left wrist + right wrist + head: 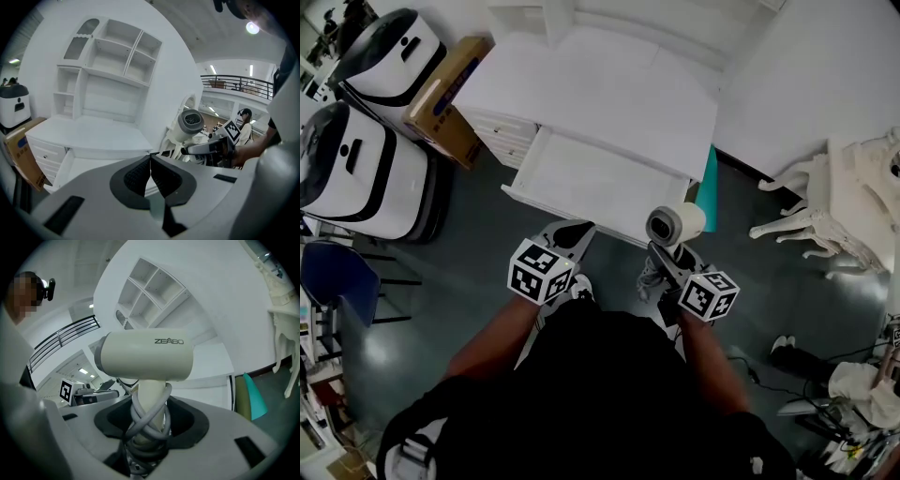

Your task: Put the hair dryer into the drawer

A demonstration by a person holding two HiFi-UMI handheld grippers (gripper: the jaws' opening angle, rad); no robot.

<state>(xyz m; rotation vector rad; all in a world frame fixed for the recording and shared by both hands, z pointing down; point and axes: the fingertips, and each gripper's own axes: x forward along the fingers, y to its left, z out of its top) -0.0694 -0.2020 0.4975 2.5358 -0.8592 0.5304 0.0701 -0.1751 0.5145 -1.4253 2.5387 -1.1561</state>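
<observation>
Carrying step, by the look of it: your right gripper (664,265) (147,427) clamps the hair dryer (673,225) by its cord-wrapped handle (151,401) beside the open drawer (600,183) (left gripper (567,234) pinched closed, empty), leaving you to swing toward 10 o'clock and lower it in.

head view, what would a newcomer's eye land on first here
The cream hair dryer stands out most, held upright by its cord-wrapped handle in the right gripper, near the front of the pulled-out white drawer. The left gripper beside it is shut with nothing between its jaws.
</observation>
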